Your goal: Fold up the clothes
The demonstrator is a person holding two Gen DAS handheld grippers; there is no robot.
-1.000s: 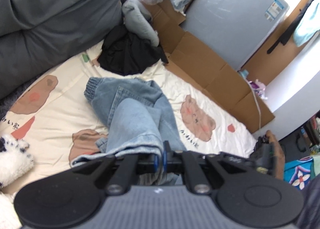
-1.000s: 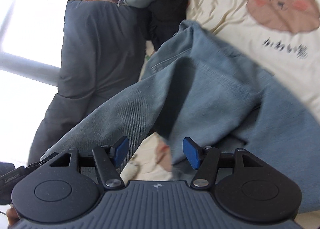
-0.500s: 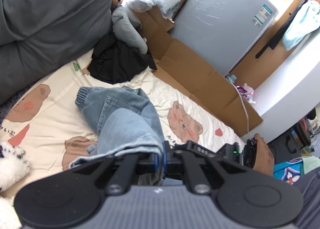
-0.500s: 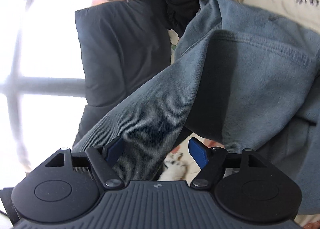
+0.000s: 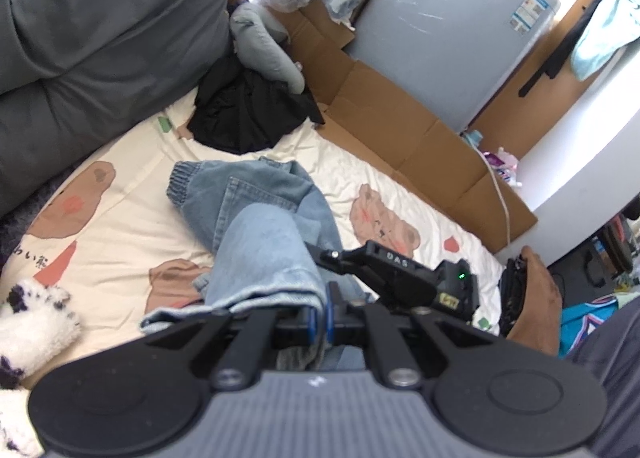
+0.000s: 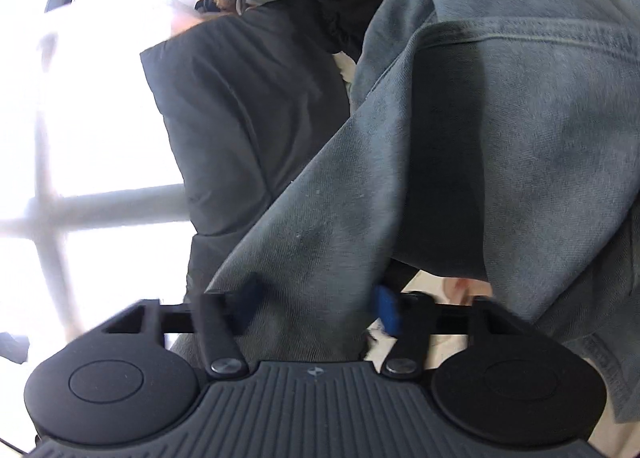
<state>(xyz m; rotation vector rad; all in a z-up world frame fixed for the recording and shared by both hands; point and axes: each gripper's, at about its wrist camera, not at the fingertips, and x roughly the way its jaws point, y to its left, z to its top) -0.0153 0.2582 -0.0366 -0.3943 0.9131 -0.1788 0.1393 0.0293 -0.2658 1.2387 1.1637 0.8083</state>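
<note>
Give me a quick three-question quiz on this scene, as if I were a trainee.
1. True or false: the left gripper is shut on a hem of the jeans.
2. What lies crumpled beyond the jeans, at the far edge of the sheet? A) a black garment B) a red towel C) a yellow sock
3. Which animal is printed on the sheet?

Key: 1 true; 2 A; 3 bears.

My matt black plastic left gripper [image 5: 319, 324] pinches soft, faded blue denim jeans [image 5: 264, 234]; beneath, a smooth cream cotton bear-print sheet [image 5: 120, 226], beside matt brown cardboard [image 5: 400, 130].
</note>
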